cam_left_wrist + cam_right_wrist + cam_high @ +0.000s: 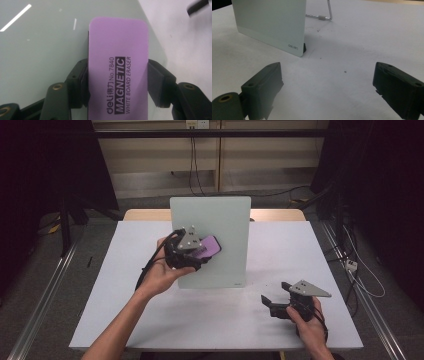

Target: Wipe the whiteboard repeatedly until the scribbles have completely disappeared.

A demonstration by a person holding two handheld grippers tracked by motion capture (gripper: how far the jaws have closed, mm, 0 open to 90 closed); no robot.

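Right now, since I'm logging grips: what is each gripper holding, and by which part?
The left gripper clamps the purple eraser by its two long sides, near the printed end. The right gripper holds nothing.

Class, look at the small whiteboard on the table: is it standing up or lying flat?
Standing up. The whiteboard rises from the table on its bottom edge, and a metal stand props it from behind.

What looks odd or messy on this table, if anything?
Little stands out. A few dark specks lie on the white table near the whiteboard's lower corner. The board stands upright, and the purple eraser sits straight in the left gripper.
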